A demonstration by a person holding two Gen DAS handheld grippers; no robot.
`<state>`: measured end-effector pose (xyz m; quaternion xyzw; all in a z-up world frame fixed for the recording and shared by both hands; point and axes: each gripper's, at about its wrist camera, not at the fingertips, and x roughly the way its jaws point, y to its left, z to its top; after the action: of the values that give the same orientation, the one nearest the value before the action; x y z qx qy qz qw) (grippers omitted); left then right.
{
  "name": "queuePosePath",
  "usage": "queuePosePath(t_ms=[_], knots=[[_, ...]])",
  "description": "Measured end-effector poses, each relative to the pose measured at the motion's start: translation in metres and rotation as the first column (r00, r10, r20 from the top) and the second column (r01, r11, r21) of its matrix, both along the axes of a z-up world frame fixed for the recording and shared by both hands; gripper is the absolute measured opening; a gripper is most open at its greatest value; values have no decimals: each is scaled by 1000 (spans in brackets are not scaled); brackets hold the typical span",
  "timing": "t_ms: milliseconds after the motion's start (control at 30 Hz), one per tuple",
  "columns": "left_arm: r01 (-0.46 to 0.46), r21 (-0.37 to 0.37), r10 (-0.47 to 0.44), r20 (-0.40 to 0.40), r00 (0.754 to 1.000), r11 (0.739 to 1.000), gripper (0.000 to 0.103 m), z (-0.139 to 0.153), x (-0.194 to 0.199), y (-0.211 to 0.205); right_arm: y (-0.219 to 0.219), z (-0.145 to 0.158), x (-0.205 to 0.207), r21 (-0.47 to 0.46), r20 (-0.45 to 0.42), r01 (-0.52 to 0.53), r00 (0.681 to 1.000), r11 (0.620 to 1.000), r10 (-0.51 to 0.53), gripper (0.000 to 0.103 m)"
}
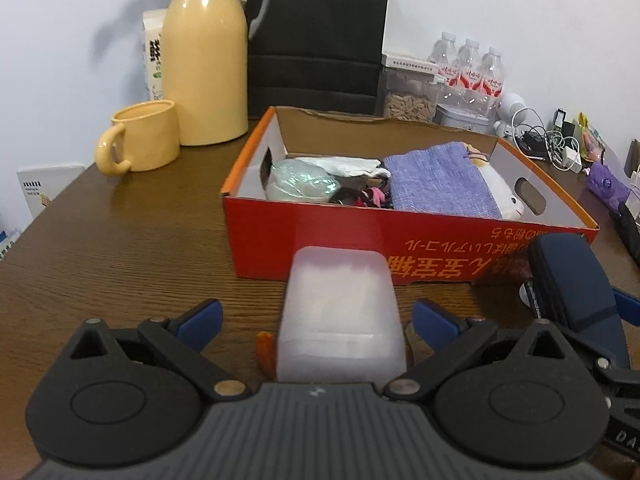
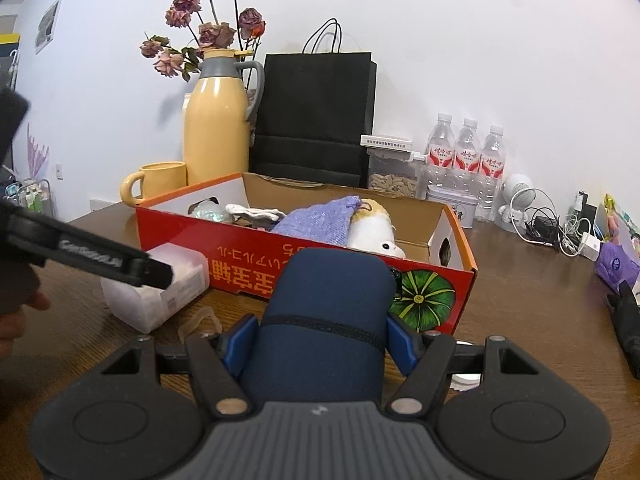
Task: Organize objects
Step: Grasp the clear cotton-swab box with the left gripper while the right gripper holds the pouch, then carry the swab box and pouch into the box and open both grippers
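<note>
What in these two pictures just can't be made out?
- Contents of the translucent plastic box: frosted walls blur them, both views.
- Whether the left hand-held gripper touches that box: unclear in the left view.
- Bottom of the red cardboard box: covered by the purple cloth and other items.
- Navy case: its near end is hidden behind the right hand-held gripper.

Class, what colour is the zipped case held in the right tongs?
Dark navy blue zipped fabric case, clearest in the right wrist view.

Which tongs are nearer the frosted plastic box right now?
Left. The left tongs straddle the frosted plastic box, fingers apart either side. The right tongs grip the navy case off to its right.
</note>
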<state>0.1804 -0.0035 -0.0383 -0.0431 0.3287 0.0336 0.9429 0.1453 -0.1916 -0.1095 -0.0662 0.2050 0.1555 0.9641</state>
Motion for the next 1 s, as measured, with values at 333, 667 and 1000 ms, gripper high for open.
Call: queuePosePath(t_ms=[333, 667, 1000], knots=[[-18, 6, 18, -60, 998, 1000, 103, -13, 17, -3, 1, 0, -2, -1, 9, -12, 1000, 1000, 12, 67], [15, -20, -16, -58, 998, 1000, 88, -16, 18, -5, 1, 0, -2, -2, 8, -21, 1000, 1000, 21, 67], [19, -12, -19, 16, 1000, 1000, 67, -9, 7, -10, 3, -1, -3, -3, 8, -25, 1000, 1000, 25, 67]])
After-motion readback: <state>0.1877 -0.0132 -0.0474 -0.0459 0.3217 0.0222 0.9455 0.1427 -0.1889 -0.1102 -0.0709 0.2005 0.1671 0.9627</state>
